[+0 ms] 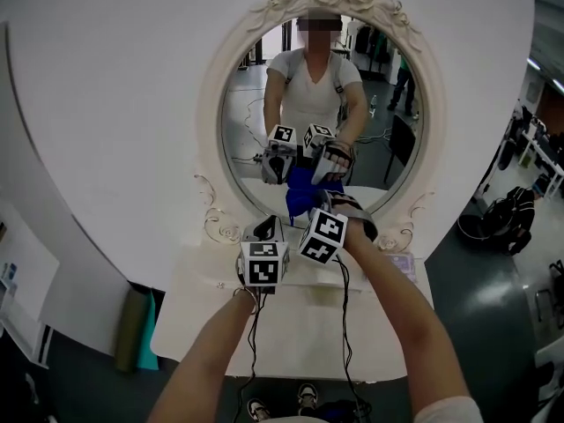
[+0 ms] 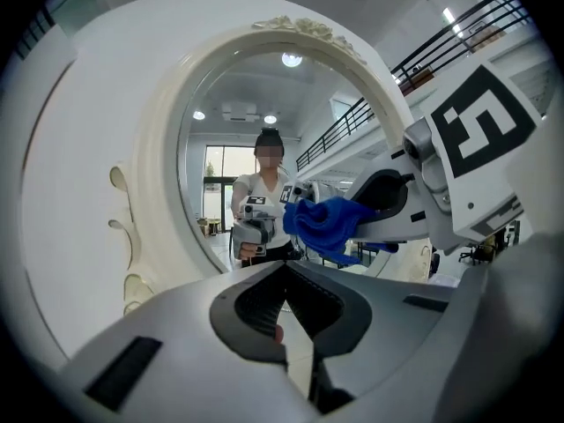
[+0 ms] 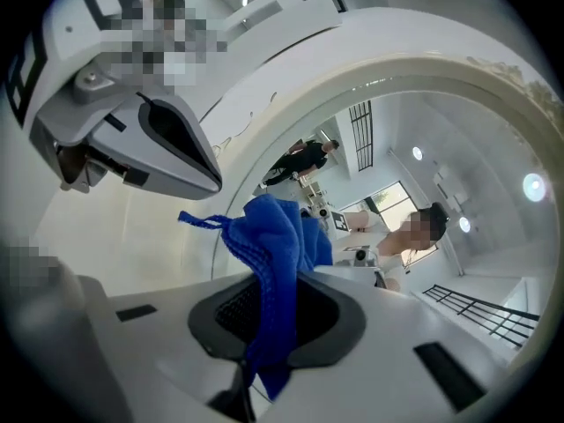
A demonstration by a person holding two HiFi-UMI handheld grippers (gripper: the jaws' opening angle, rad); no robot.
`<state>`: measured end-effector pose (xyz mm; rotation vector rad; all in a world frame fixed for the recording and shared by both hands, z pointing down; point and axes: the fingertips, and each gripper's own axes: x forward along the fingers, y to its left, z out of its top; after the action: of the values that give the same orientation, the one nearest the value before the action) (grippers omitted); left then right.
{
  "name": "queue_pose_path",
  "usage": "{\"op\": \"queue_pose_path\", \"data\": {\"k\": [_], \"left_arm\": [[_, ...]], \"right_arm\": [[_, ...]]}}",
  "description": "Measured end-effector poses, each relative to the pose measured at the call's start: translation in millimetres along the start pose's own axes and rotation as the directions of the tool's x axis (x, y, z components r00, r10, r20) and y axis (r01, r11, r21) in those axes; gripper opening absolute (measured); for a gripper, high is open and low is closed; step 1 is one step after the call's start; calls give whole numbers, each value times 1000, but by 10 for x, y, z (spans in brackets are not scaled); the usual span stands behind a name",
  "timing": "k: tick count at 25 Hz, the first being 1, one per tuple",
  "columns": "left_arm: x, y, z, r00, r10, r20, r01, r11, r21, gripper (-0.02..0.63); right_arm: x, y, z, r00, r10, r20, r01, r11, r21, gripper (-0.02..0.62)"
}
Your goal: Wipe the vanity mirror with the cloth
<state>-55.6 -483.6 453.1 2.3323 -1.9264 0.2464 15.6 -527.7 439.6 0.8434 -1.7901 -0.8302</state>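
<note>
An oval vanity mirror [image 1: 308, 86] in an ornate white frame [image 1: 211, 113] stands on a white table. My right gripper [image 1: 322, 204] is shut on a bunched blue cloth [image 1: 302, 199], held against or just in front of the lower glass; contact cannot be told. In the right gripper view the cloth [image 3: 278, 236] spills up and down from the shut right gripper [image 3: 264, 329], close to the mirror [image 3: 397, 166]. My left gripper [image 1: 267, 230] sits just left of it. In the left gripper view the left gripper [image 2: 284, 314] is shut and empty, facing the mirror [image 2: 229, 148] and the cloth [image 2: 326, 223].
The white table [image 1: 291, 324] carries the mirror, with a small pale patterned item [image 1: 401, 263] at its right. A white curved wall [image 1: 106, 104] rises behind. A green-teal object [image 1: 141, 329] leans at the floor left, a dark bag [image 1: 507, 218] sits right. Cables [image 1: 256, 342] hang from the grippers.
</note>
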Motion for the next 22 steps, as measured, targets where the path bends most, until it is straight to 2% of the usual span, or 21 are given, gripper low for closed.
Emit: {"op": "queue_pose_path", "data": {"k": [8, 14, 18, 22], "left_arm": [[12, -73, -518, 997, 1, -82, -5, 999, -46, 5], [23, -107, -763, 993, 6, -115, -14, 998, -61, 6], [1, -109, -828, 992, 10, -123, -19, 997, -72, 6], [-35, -22, -730, 994, 31, -105, -41, 994, -100, 6]], "right_arm": [[296, 662, -294, 994, 89, -55, -87, 995, 48, 66], [423, 944, -430, 988, 133, -79, -127, 989, 71, 66], [457, 1055, -447, 984, 152, -88, -147, 987, 58, 66], [413, 1060, -390, 981, 173, -84, -169, 984, 55, 66]]}}
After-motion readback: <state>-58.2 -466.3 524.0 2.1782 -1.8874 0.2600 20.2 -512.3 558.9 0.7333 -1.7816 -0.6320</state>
